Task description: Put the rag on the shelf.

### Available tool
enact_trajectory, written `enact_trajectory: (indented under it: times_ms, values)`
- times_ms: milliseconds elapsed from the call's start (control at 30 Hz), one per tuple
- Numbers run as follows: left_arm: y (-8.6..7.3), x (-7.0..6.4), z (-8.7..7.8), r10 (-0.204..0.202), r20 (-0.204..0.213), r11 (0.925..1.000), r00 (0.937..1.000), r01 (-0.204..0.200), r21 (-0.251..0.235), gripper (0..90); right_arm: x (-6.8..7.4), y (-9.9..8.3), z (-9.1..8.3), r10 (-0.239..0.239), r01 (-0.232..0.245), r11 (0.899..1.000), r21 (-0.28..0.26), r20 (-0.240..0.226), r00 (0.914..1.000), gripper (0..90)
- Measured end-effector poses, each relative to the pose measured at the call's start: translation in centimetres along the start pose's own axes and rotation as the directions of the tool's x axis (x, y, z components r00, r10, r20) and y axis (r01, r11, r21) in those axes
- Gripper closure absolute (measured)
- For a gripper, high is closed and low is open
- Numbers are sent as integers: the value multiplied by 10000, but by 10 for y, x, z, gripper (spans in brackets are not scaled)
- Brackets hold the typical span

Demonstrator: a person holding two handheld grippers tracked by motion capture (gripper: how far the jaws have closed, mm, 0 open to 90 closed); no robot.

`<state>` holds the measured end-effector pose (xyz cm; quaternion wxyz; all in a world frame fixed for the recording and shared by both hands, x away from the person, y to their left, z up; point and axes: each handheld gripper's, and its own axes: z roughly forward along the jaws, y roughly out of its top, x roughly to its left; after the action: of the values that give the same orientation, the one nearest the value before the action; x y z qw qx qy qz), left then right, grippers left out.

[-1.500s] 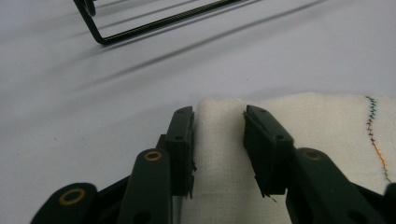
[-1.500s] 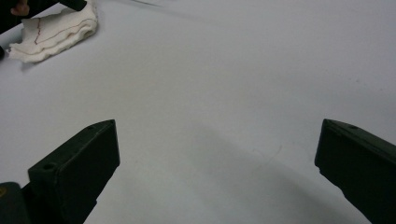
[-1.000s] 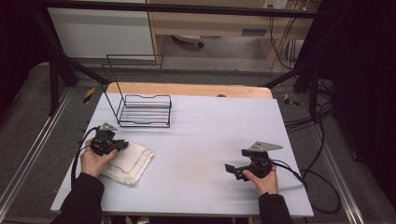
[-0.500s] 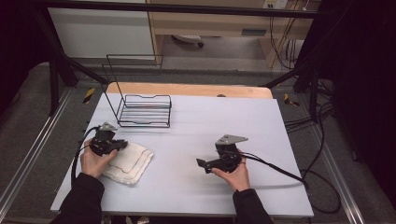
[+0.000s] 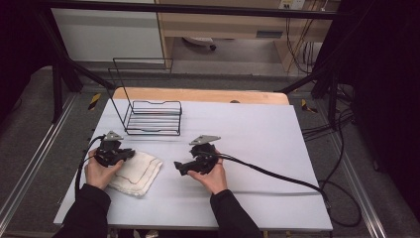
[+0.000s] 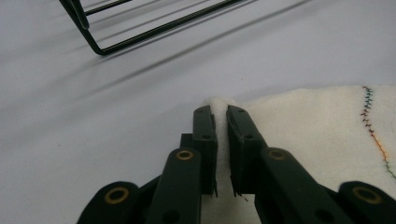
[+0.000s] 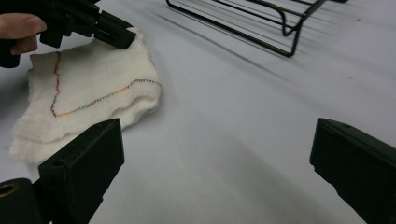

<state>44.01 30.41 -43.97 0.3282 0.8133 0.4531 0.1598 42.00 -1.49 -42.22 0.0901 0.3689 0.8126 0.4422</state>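
The left gripper (image 6: 219, 116) is clamped on one corner of the folded cloth (image 5: 136, 171) lying at the table's (image 5: 257, 139) near left, so a pull may unfold it, and the right gripper (image 5: 182, 167), jaws wide, may snag an edge.

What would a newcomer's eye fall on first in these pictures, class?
Probably the folded white cloth near the table's front left, its corner pinched between the jaws of the left gripper. Next, the right gripper, jaws wide open, pointing toward the cloth from mid-table with its black cable trailing right. Behind them stands a black wire rack.
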Motion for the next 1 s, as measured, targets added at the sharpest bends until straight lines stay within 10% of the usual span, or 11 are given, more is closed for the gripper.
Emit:
enact_trajectory:
  times_ms: [467,1000]
  values:
    - [-2,2,1,-101,135,9998,9999,103,-148,817,40,24,63,-129,127,9985,538,42,9999,159]
    - [-3,4,1,-80,235,9998,9997,84,-152,816,50,19,90,-390,385,9935,1075,19,9992,464]
